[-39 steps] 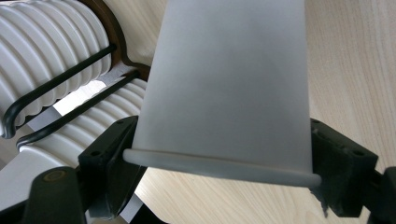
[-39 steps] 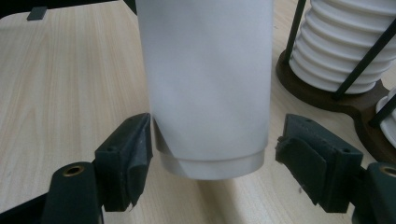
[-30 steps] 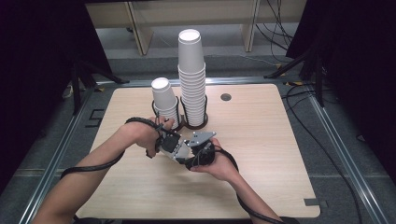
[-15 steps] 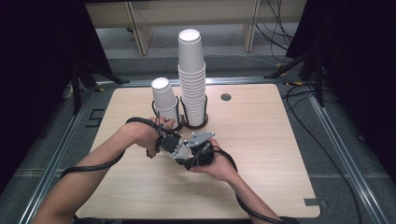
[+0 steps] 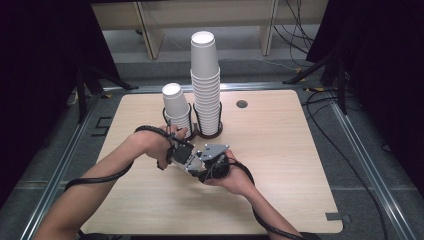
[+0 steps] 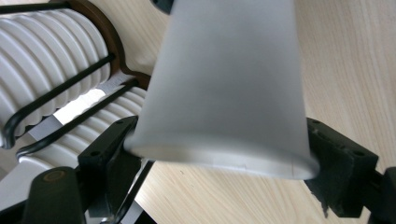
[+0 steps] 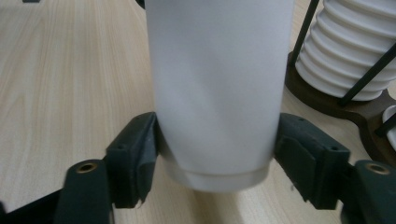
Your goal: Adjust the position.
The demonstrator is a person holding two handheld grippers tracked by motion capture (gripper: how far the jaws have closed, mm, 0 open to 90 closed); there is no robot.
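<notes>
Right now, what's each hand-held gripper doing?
Left hand-held gripper: shut on a cup.
Right hand-held gripper: just closed on a cup.

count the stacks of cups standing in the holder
2. A tall stack stands in the right ring of the holder, and a short stack in its left ring. Cups nested inside each stack are partly hidden, so cup totals stay unclear.

Your right claw (image 7: 215,154) has just been closing, and its jaws now press on both sides of the white paper cup (image 7: 215,88) near its base. From above, at the bench's six o'clock side, nothing else has shifted: your hands and both cup stacks look the same.
</notes>
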